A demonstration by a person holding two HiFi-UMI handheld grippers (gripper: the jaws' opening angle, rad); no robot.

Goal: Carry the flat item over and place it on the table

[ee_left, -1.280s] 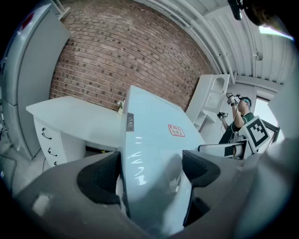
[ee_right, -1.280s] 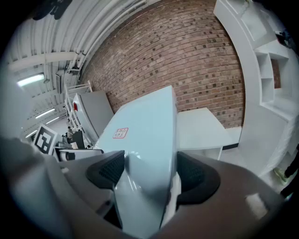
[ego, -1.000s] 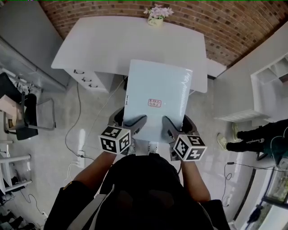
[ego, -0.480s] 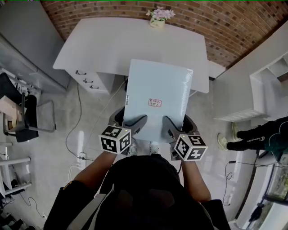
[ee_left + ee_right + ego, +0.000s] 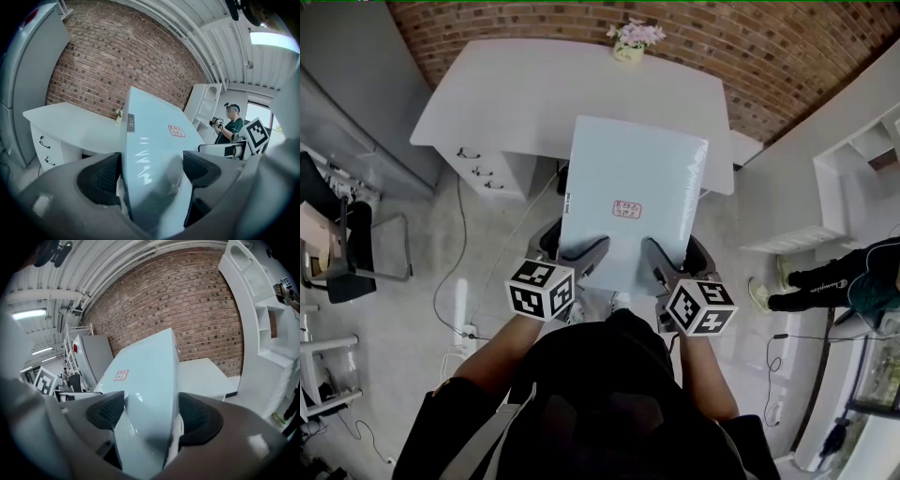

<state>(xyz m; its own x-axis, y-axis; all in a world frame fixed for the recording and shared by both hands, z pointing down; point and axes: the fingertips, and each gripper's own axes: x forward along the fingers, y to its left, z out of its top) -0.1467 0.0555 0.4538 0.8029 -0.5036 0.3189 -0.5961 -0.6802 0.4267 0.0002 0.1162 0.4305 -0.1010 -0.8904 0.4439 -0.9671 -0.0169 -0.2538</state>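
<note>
Flat pack (image 5: 630, 169): small white label w/ red print (image 5: 627, 208) near the middle, chars too small to read. Grey strip label (image 5: 567, 199) on its left edge is also illegible. Person (image 5: 853, 281) at right: white script on dark clothing, prob. "Champion", not certain. Marker cubes (image 5: 541, 290) on left gripper (image 5: 584, 255) & right gripper (image 5: 659, 258): b/w square patterns only, no letters or nos.

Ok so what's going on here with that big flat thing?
A person holds a pale blue flat package in the air, the left gripper and the right gripper each shut on its near edge. In the head view its far end overlaps the white table; it is not yet set down.
</note>
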